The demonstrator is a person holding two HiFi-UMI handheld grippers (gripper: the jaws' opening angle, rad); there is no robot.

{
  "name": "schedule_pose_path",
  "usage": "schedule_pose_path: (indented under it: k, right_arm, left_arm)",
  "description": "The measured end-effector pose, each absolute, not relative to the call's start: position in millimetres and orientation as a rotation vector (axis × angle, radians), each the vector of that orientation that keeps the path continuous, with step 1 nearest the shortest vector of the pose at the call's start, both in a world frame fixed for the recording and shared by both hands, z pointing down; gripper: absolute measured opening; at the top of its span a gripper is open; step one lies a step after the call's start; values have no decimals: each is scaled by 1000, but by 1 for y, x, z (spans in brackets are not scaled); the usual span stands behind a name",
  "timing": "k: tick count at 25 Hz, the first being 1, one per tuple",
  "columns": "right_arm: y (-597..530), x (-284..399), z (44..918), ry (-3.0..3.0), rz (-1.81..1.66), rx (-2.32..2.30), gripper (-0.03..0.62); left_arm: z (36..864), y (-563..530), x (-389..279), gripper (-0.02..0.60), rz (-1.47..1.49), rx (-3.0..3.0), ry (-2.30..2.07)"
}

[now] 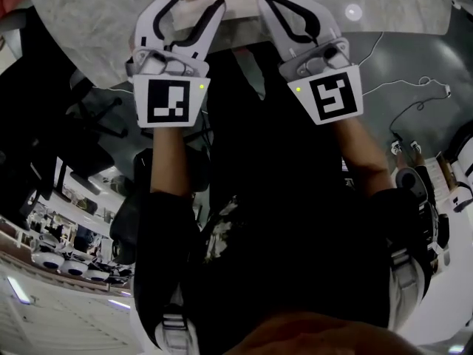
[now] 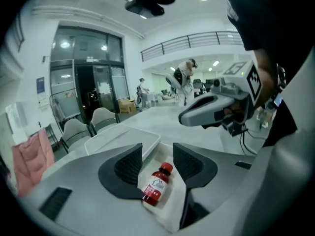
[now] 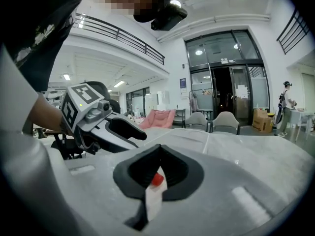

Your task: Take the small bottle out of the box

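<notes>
Bottle (image 2: 156,186) red, white label, print illegible, between parted left gripper (image 2: 157,148) jaws.

An open office hall: tall glass doors (image 2: 88,92) and grey padded chairs (image 2: 78,132) ahead of the left gripper (image 2: 157,154), railed mezzanine (image 2: 197,39) above.

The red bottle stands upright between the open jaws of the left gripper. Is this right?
No: the bottle lies on its side, as the left gripper view shows. It is red, between the left gripper's open jaws.
</notes>
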State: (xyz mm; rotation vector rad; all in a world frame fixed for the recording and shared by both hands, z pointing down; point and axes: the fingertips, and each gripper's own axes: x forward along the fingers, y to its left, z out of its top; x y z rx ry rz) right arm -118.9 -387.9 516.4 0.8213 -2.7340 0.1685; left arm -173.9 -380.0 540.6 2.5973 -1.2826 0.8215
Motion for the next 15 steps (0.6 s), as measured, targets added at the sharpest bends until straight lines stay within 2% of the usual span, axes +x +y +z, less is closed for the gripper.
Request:
schedule_pose_path:
  k: [6,15]
  right_arm:
    - [-388,-118,527,-2722,190,817,-5]
    - [-380,-106,541,-2710,193,828,-5]
  left_arm:
    - [598,-381,-162,209,1456,2615,-906]
    - [655,-385,-151,213,1778,2428,-469]
